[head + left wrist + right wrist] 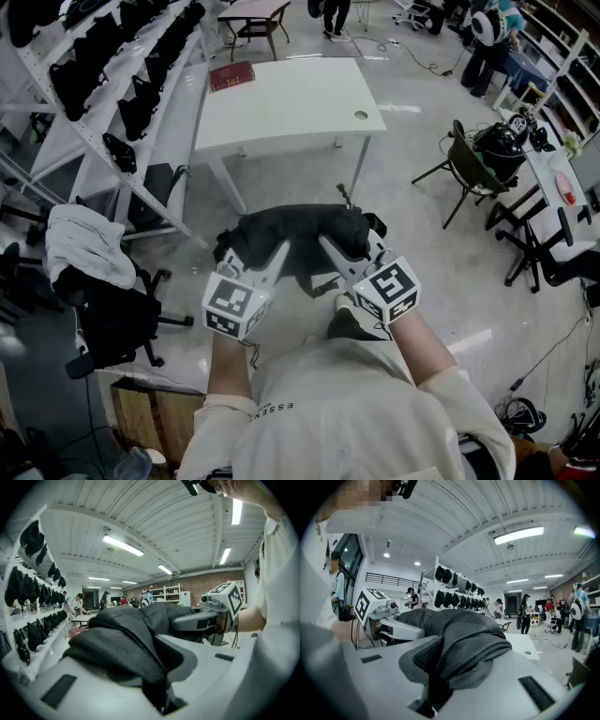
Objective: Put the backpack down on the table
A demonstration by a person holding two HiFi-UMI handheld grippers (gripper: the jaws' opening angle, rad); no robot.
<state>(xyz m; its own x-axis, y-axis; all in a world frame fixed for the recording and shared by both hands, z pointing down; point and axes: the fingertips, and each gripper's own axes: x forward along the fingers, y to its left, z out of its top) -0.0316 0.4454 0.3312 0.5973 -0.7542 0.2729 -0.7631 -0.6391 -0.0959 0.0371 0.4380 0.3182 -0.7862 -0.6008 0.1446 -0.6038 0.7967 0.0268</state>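
Gripping the black backpack from both sides, my left gripper and right gripper each have their jaws pinched narrowly on its dark mesh fabric. It hangs between them above the floor, well apart from the white table ahead.

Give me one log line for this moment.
left gripper: shut on backpack | right gripper: shut on backpack | backpack: held up, short of table
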